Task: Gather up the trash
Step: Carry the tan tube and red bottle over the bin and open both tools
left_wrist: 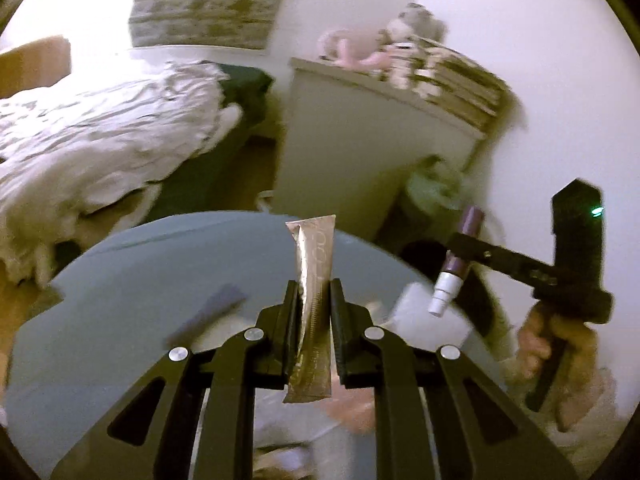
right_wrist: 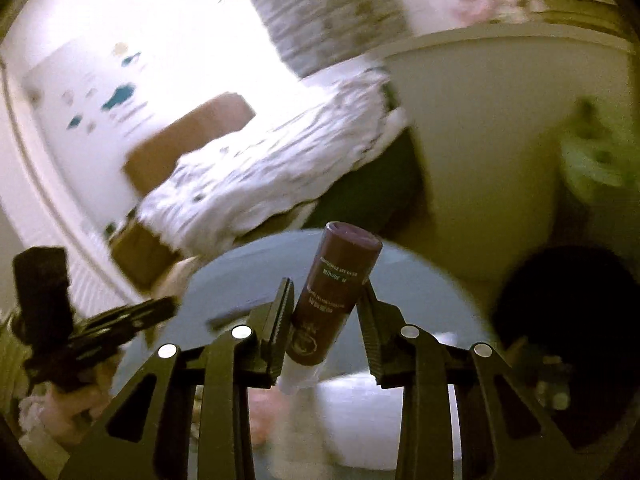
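My left gripper (left_wrist: 314, 292) is shut on a flat silver-brown tube (left_wrist: 314, 280), held upright above a round grey-blue table (left_wrist: 140, 280). My right gripper (right_wrist: 325, 292) is shut on a purple bottle (right_wrist: 336, 292) with a white cap end toward the camera. In the left wrist view the right gripper (left_wrist: 464, 248) shows at the right with the purple bottle (left_wrist: 460, 252) in it, held over the table's right edge. In the right wrist view the left gripper (right_wrist: 168, 304) shows at the lower left. A bin with a pale green liner (left_wrist: 432, 188) stands beyond the table; it also shows in the right wrist view (right_wrist: 592, 164).
A white cabinet (left_wrist: 360, 140) with books and soft toys stands behind the table. A bed with a rumpled white cover (left_wrist: 100, 140) is at the left. White papers (left_wrist: 424, 312) and a dark flat item (left_wrist: 212, 308) lie on the table. A dark round object (right_wrist: 560, 312) sits at the right.
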Action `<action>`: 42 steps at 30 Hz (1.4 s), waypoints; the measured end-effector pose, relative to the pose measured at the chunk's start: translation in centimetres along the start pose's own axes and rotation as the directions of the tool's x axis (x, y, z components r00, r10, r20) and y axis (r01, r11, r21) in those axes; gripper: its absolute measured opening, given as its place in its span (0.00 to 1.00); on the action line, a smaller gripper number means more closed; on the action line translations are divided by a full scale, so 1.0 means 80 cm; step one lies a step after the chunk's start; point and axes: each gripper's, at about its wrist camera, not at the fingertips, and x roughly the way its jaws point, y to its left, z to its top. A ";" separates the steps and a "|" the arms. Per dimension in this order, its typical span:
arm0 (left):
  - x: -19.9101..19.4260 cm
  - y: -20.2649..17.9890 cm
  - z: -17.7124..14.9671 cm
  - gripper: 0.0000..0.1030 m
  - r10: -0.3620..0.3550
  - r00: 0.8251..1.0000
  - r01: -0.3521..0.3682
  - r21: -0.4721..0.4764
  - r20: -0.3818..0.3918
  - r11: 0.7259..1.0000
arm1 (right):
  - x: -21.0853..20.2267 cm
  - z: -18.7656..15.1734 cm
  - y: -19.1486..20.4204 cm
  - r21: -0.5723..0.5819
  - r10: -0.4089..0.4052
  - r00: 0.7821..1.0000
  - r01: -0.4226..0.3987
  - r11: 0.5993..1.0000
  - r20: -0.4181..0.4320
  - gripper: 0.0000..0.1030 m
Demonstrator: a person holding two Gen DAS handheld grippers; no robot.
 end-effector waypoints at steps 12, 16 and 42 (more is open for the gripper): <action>0.115 -0.143 0.029 0.16 -0.228 0.970 0.234 0.073 -0.084 0.970 | -0.047 -0.010 -0.186 0.193 -0.239 0.970 0.227 0.954 0.036 0.28; 0.156 -0.174 0.032 0.16 -0.279 0.952 0.288 0.062 -0.124 0.955 | -0.042 -0.027 -0.225 0.235 -0.271 0.962 0.260 0.937 0.018 0.25; 0.255 -0.245 0.003 0.18 -0.321 0.909 0.347 0.053 -0.266 0.936 | -0.028 -0.055 -0.284 0.339 -0.313 0.946 0.322 0.884 -0.082 0.25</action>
